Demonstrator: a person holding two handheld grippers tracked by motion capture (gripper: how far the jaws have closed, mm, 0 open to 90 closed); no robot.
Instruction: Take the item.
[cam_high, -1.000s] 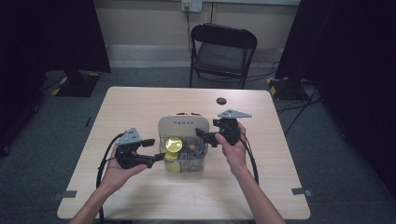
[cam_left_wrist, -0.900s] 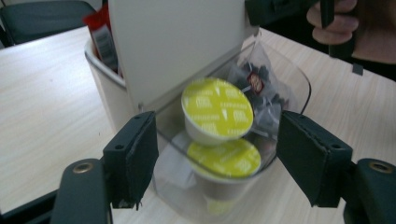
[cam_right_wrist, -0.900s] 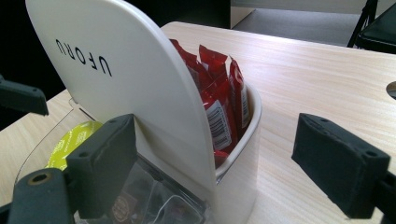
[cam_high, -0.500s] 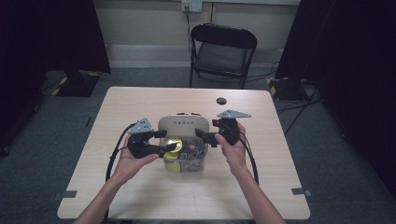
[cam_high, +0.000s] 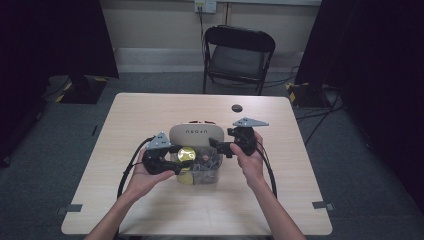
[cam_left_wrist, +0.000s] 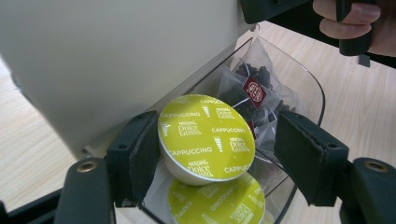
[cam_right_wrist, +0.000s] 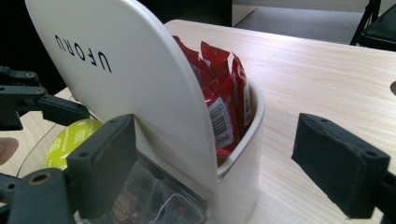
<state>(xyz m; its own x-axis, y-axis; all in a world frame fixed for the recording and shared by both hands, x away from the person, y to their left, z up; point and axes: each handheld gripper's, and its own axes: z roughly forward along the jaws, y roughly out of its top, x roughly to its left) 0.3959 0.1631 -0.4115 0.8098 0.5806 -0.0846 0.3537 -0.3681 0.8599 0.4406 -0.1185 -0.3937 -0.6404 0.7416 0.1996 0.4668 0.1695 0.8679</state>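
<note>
The left tool (cam_left_wrist: 212, 154) has a Dolce Gusto cappuccino capsule (cam_left_wrist: 206, 135) between its jaws over the clear front compartment (cam_left_wrist: 299, 79) of a cream organiser box (cam_high: 196, 135) at the middle of the bench (cam_high: 150, 107). Its jaws have just been closing; one pad touches the capsule's side, while the other stands off it with a visible gap, so I would call the tool partly apart and not yet clamped. A second capsule (cam_left_wrist: 217, 203) lies just beneath, and mesh tea bags (cam_left_wrist: 254, 88) sit behind it in the same compartment. I judge the capsule light, with a stiff but thin plastic cup and a smooth foil lid that could dent or puncture; the rounded wall is slippery, so it may squirt out if squeezed off-centre. The best hold is probably across the cup's widest part just under the rim, pads square to the sides, with a gentle squeeze. The right tool (cam_right_wrist: 229, 163) stands with jaws well apart, one pad against the box's raised lid (cam_right_wrist: 116, 60), apparently steadying it; red sachets (cam_right_wrist: 224, 100) fill the rear compartment.
</note>
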